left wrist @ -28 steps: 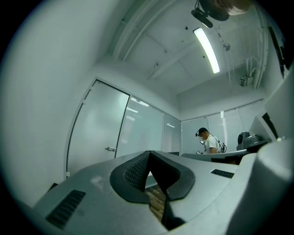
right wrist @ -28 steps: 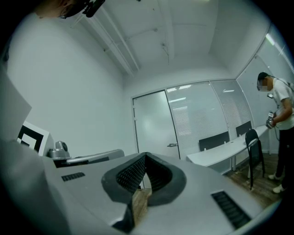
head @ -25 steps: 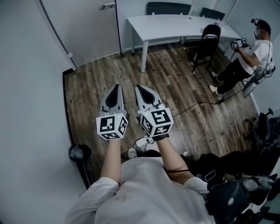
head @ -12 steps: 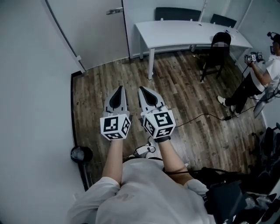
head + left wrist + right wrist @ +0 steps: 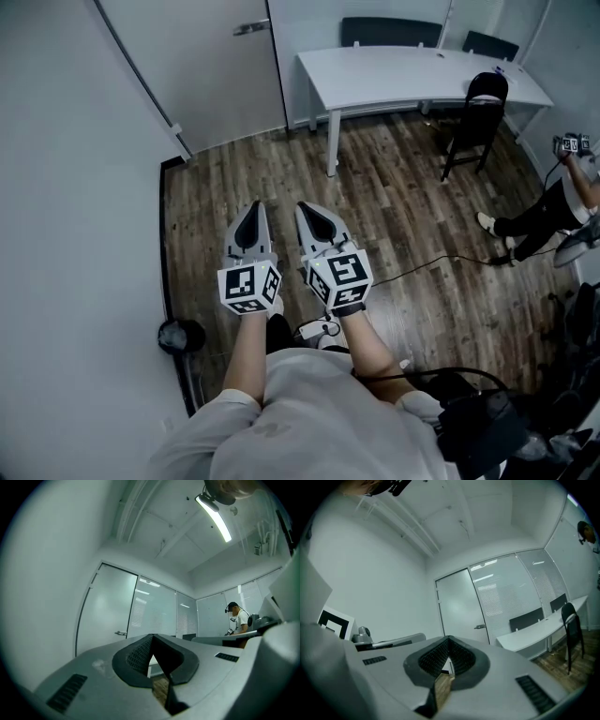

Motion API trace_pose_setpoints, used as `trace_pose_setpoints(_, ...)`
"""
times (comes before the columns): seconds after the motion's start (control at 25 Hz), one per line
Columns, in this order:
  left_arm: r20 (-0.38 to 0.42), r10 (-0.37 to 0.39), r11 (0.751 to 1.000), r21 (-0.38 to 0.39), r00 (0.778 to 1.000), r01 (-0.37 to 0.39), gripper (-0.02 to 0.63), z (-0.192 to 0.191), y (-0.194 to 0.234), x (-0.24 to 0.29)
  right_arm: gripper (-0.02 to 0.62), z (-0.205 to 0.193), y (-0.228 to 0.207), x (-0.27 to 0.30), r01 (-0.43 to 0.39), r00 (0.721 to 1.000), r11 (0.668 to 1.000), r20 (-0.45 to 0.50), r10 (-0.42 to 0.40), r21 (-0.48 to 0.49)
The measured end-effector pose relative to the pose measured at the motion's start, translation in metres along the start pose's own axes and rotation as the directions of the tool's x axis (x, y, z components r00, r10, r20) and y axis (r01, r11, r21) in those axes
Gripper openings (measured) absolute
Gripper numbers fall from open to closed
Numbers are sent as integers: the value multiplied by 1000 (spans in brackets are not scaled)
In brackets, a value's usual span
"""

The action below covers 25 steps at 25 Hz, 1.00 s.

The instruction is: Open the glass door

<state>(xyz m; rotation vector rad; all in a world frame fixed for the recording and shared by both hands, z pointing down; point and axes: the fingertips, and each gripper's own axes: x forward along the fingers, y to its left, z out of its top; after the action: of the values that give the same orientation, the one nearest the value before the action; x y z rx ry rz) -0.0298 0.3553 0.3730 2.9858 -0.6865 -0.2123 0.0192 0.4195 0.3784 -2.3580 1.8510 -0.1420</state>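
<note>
The frosted glass door (image 5: 211, 80) stands shut in the far wall, with its metal lever handle (image 5: 251, 28) near the right edge. Both grippers are held side by side over the wood floor and point toward it, still well short. My left gripper (image 5: 251, 208) is shut with nothing between its jaws, and my right gripper (image 5: 305, 208) is shut and empty too. In the left gripper view the door (image 5: 105, 613) and its handle (image 5: 121, 633) show beyond the left gripper (image 5: 152, 638). The right gripper view shows the door (image 5: 459, 604) and handle (image 5: 479, 627) past the right gripper (image 5: 448, 640).
A plain wall (image 5: 75, 234) runs close along the left. A white table (image 5: 412, 70) and a black chair (image 5: 478, 108) stand to the door's right. A seated person (image 5: 562, 202) is at the right edge. A cable (image 5: 441, 258) crosses the floor; a dark bin (image 5: 181, 335) sits by the wall.
Both grippers have moved forward together toward the door, still shut. The door, its handle and the table now lie lower and nearer in the head view; the seated person has slid toward the right edge.
</note>
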Motion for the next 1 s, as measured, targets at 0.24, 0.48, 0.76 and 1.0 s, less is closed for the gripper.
trace_pose_setpoints(0.24,-1,-46,999,-22,999,46,2,-11,38,51,-5,-7,-15,56,48,999,999,-5,-48,-9)
trace_pose_setpoints(0.48,14,-95,995,-24,995,96,2,1,96,108,-5,6,-13,135,88,996,995,19,-87,-37)
trace_pose_setpoints(0.76,13,-108,993,-47,994,108,2,0,192,148,-5,-9,19,236,76,997,997,-3,-76,-17)
trace_pose_setpoints(1.0,-28,-100,989,-116,995,97,2,-27,245,156,-5,-24,30,280,65,997,997,-40,-67,-40)
